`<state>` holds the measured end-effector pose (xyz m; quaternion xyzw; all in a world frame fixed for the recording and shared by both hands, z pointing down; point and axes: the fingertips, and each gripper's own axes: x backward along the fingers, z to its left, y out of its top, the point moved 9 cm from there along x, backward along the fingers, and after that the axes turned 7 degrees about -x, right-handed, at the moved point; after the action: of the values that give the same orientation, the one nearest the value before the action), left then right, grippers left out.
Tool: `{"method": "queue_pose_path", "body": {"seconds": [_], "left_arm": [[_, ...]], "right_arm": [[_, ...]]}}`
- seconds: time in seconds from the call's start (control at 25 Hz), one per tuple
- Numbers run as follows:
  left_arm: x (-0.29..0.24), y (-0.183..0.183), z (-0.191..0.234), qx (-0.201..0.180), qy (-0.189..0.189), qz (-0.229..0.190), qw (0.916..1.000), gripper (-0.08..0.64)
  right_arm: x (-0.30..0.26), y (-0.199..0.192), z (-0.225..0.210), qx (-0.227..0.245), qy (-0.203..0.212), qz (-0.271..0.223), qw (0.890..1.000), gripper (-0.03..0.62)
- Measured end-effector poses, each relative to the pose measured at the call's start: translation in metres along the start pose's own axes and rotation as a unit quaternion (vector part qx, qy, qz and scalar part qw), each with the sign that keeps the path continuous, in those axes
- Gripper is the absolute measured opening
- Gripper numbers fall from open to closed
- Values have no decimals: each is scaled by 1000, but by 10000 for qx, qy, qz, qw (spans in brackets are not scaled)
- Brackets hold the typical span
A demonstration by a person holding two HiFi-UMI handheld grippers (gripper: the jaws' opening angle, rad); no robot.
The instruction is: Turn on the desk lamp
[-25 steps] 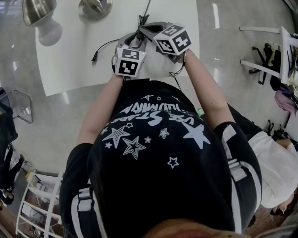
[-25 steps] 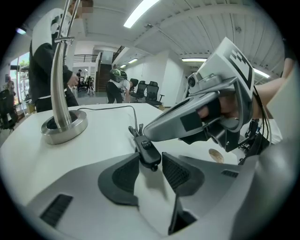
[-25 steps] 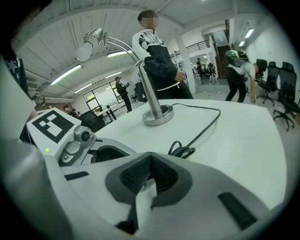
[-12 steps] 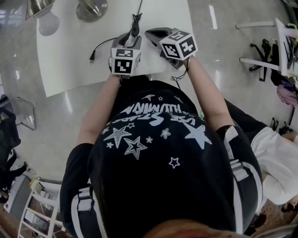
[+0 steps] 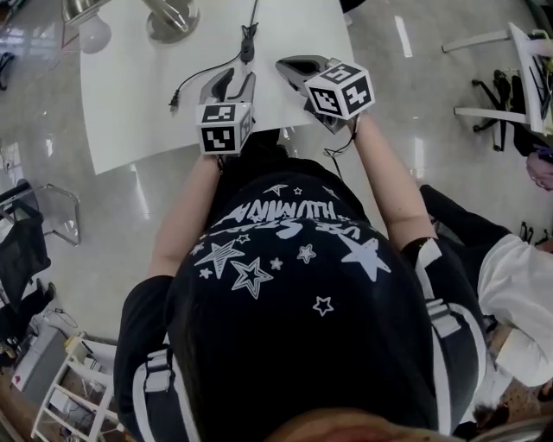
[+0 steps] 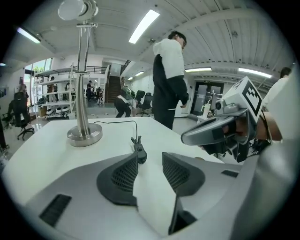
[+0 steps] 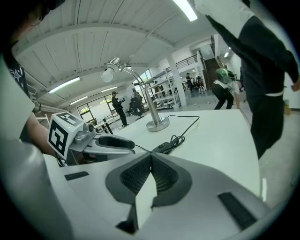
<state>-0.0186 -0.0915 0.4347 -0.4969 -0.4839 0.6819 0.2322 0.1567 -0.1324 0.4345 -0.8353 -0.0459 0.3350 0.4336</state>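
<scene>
Arms stretched forward over the table [image 5: 130, 104], both tilted down: left gripper [image 5: 232, 86] agape and empty, right gripper [image 5: 296, 67] pinched closed. Lamp [image 5: 170, 19] stands far left, its cord switch [image 6: 139, 153] just ahead of the left jaws.

Switch [image 5: 248, 41] lies on the table [image 5: 130, 112], right of the lamp base [image 5: 171, 17].

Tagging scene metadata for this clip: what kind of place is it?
Probably an open-plan lab or workshop hall, not a home: ceiling strip lights under a vaulted roof, metal shelving racks at the back, office chairs, and several people standing beyond the white table.
</scene>
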Motion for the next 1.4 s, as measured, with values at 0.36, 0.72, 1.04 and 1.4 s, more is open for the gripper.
{"method": "queue_pose_path", "body": {"seconds": [0.36, 0.72, 1.04, 1.4], "left_arm": [[33, 17, -6, 92, 174, -377, 9991, 155], [39, 29, -11, -37, -388, -522, 9979, 153], [65, 25, 19, -124, -826, -558, 9949, 153], [106, 19, 63, -249, -1038, -646, 9922, 39]], "right_arm": [[14, -24, 13, -204, 97, -237, 9995, 6], [35, -23, 14, -452, -314, -615, 9966, 6], [21, -23, 61, -441, -757, -757, 9933, 6], [-7, -18, 121, -597, -1026, -994, 9879, 6]]}}
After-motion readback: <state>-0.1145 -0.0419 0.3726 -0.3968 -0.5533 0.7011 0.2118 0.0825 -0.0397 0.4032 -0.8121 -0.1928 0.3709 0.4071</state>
